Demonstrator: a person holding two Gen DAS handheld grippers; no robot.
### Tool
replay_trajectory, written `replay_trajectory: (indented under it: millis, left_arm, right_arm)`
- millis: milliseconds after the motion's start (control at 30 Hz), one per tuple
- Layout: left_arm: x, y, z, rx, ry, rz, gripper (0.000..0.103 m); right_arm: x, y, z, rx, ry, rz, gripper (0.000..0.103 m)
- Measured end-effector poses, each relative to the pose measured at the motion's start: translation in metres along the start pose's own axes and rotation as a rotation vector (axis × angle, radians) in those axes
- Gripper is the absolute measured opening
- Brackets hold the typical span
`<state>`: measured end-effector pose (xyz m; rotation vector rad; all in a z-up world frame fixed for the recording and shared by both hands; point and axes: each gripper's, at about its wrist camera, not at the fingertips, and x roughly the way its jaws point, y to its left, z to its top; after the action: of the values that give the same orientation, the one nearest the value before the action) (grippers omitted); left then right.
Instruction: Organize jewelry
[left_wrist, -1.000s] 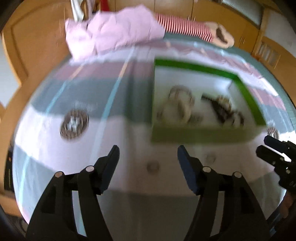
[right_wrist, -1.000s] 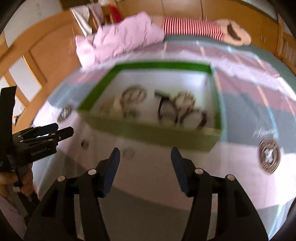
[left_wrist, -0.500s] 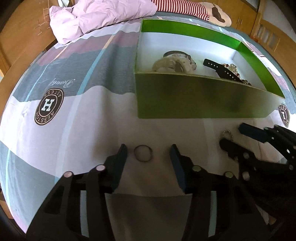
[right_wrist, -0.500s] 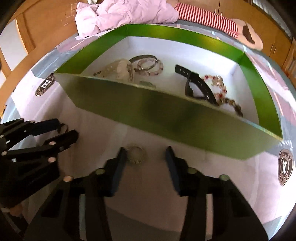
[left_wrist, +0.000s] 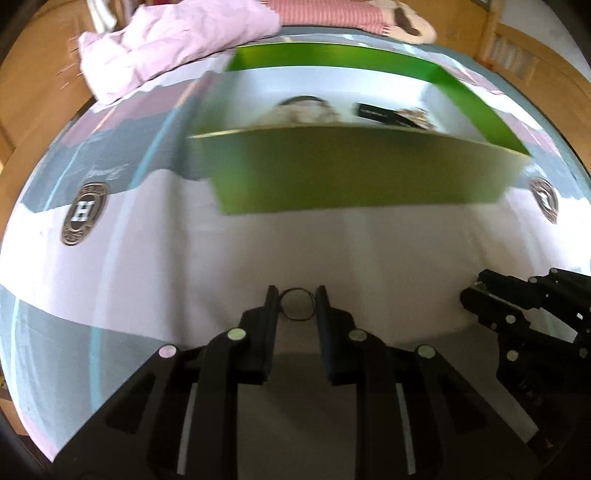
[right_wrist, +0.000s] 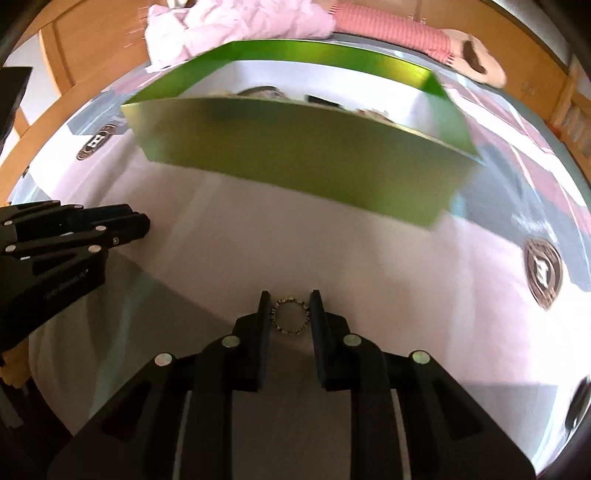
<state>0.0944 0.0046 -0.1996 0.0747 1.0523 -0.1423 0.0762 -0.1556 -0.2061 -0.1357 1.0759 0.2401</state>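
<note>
My left gripper (left_wrist: 296, 300) is shut on a thin dark ring (left_wrist: 296, 305), pinched between its fingertips just above the bedsheet. My right gripper (right_wrist: 289, 306) is shut on a beaded gold ring (right_wrist: 290, 315) in the same way. A green box (left_wrist: 354, 177) with a white inside lies ahead of both; it holds bracelets and a black strap (left_wrist: 384, 114). The box also shows in the right wrist view (right_wrist: 295, 155). The right gripper shows at the right of the left wrist view (left_wrist: 476, 291), and the left gripper at the left of the right wrist view (right_wrist: 140, 225).
The bedsheet (left_wrist: 147, 295) is white, grey and pink with round logo badges (left_wrist: 83, 218). A crumpled pink cloth (left_wrist: 177, 40) and a red striped item (right_wrist: 391, 33) lie beyond the box. A wooden bed frame (right_wrist: 62, 70) runs around the bed.
Both grippers have closed, each around the ring that lay between its open fingers. Both have drawn back a little from the green box.
</note>
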Motion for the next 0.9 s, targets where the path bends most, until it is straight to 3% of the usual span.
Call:
replay_trajectory:
  millis: [233,400,467,500,567,900]
  left_arm:
    - [-0.014,-0.047,-0.015,0.06,-0.005,-0.076,0.02]
    - [-0.009,-0.052,-0.023,0.046,0.015,-0.059,0.021]
    - [-0.008,-0.049,-0.028,0.025,0.024,-0.059,0.023]
    - [-0.008,-0.048,-0.029,0.018,0.024,-0.058,0.029]
    - [-0.011,-0.044,-0.032,-0.001,0.02,-0.054,0.039]
    - [-0.011,-0.033,-0.036,-0.042,0.023,-0.06,0.039]
  right_arm:
    - [-0.018,-0.027,-0.018,0.087,0.001,-0.017,0.021]
    - [-0.021,-0.037,-0.027,0.127,0.007,-0.013,0.023]
    - [-0.026,-0.04,-0.031,0.147,-0.002,0.003,0.045]
    - [-0.03,-0.041,-0.033,0.154,-0.012,0.015,0.047]
    - [-0.033,-0.041,-0.037,0.146,-0.011,0.014,0.047]
    - [-0.032,-0.043,-0.048,0.166,0.007,0.013,0.047]
